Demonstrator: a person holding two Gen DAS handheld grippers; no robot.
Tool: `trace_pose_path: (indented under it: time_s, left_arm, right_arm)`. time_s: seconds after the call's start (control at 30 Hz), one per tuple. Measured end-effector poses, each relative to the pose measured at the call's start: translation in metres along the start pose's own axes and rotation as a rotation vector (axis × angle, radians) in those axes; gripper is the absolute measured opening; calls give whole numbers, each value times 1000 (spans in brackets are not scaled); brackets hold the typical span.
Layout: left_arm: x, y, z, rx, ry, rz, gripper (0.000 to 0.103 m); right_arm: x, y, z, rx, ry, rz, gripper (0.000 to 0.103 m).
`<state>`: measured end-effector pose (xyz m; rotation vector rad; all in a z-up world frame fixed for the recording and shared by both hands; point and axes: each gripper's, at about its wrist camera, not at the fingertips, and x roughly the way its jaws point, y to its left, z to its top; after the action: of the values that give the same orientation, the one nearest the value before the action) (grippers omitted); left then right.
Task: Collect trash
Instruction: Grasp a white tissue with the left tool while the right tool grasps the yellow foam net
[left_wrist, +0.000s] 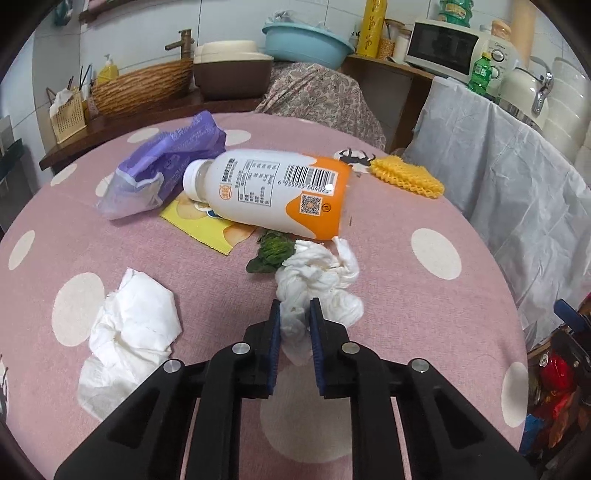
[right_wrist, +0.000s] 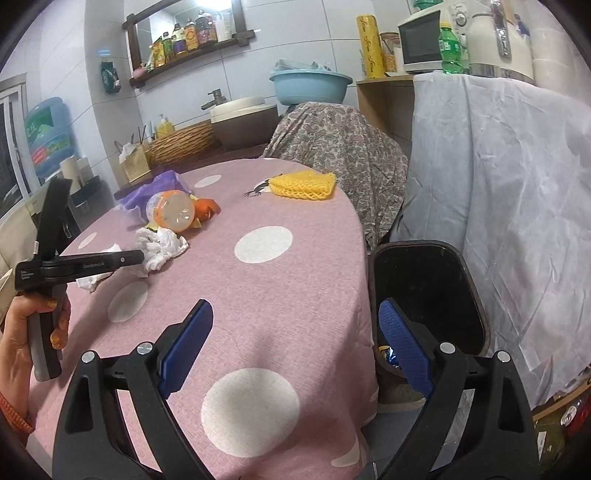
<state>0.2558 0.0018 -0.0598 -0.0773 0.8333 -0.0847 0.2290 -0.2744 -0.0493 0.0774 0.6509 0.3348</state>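
Pinched between the left gripper's (left_wrist: 294, 314) nearly closed fingers, 1 crumpled tissue (left_wrist: 319, 280) sits mid-worktop (left_wrist: 406, 206), the pickup step. Next, I judge, comes a carry rightward to the black bin (right_wrist: 428, 291), where the right gripper (right_wrist: 295, 345) hangs wide open, empty.

From the left wrist we look steeply down along the left gripper (left_wrist: 294, 314) from close above the pink polka-dot table (left_wrist: 424, 332), facing the far kitchen counter, with the crumpled tissue (left_wrist: 321, 280) right at the fingertips. From the right wrist we sit lower and farther back at the table's near edge (half off it, over the black trash bin (right_wrist: 432, 288)), looking along the right gripper (right_wrist: 295, 332) toward the same wall. Both views share the tabletop, the orange-and-white bottle (left_wrist: 273, 192), the yellow mesh (left_wrist: 406, 175), the blue basin (left_wrist: 306, 42) and the microwave (left_wrist: 443, 46).
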Motion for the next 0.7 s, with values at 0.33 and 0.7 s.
trace_pose_path:
  time_s: [0.33,0.7]
  left_arm:
    - [-51,4,-14,-26,-85,-64,15]
    - [-51,1,-22,-19,-66,-79,15]
  right_arm:
    - [71,16,59,-87,68,109,90]
    - [194,38,125,-296,181,-47,85]
